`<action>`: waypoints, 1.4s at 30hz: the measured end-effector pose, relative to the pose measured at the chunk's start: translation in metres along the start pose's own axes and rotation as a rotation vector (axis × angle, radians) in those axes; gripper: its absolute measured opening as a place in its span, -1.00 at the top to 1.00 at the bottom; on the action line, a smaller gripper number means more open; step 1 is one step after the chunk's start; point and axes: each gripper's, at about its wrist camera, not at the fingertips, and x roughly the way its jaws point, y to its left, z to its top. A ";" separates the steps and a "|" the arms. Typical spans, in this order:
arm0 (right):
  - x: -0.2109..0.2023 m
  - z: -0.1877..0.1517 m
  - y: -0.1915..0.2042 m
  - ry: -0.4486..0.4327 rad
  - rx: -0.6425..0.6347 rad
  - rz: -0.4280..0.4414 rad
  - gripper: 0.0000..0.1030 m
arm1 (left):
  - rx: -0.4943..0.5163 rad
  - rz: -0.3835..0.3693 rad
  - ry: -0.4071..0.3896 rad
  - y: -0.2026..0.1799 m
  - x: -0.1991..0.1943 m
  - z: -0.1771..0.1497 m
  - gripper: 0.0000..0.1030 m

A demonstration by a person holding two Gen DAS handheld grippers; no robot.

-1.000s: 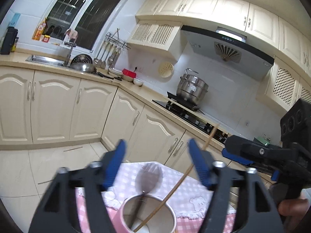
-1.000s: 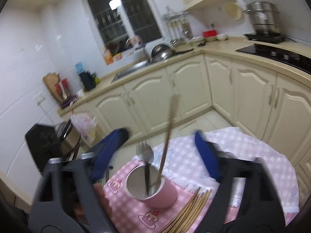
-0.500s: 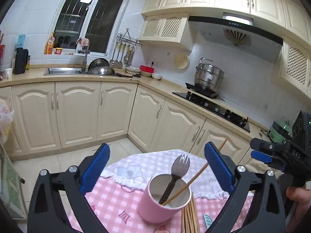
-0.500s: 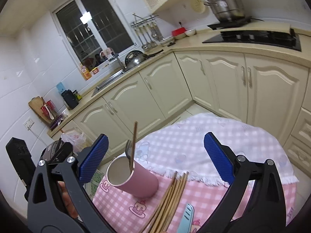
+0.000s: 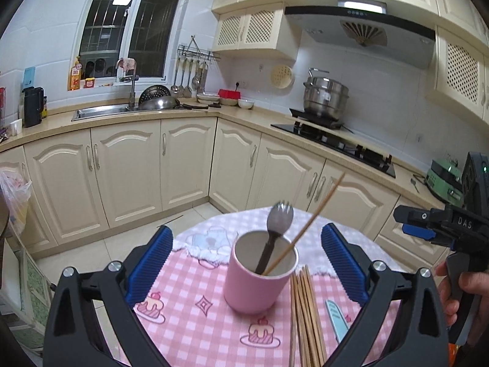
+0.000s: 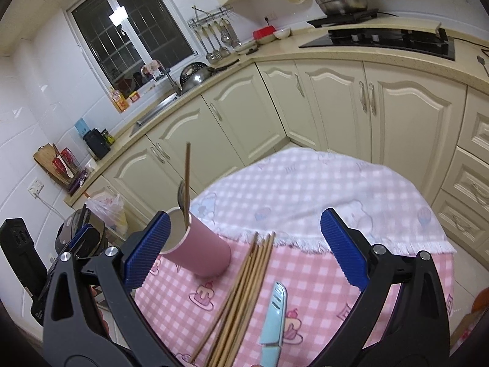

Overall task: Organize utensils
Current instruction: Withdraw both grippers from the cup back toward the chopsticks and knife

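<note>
- So the pink cup (image 5: 258,278) stood upright on the counter (image 5: 189,315), on its pink checked cloth, with a metal spork (image 5: 275,232) and one chopstick (image 5: 308,226) leaning inside.
- Left tongs (image 5: 244,263) were spread wide, gripping nothing, cup sitting between the blue pads.
- Right tongs (image 6: 243,249) were wide open and empty too.
- A bundle of chopsticks (image 6: 241,290) lay flat just beside the cup, with a light blue knife (image 6: 273,321) near them.

Chopstick bundle (image 5: 305,318) cut off below
</note>
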 end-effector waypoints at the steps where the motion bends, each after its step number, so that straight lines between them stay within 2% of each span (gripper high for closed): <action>1: 0.000 -0.003 -0.001 0.008 -0.003 -0.008 -0.87 | 0.003 -0.001 0.008 -0.001 0.000 -0.003 -0.86; 14: 0.005 -0.029 -0.007 0.089 -0.008 -0.077 -0.87 | 0.058 -0.003 0.146 -0.013 0.015 -0.036 -0.86; 29: 0.031 -0.076 -0.021 0.257 -0.074 -0.190 -0.87 | 0.198 0.016 0.423 -0.030 0.065 -0.084 -0.86; 42: 0.047 -0.103 -0.028 0.350 -0.099 -0.232 -0.87 | 0.267 0.023 0.564 -0.039 0.098 -0.115 -0.86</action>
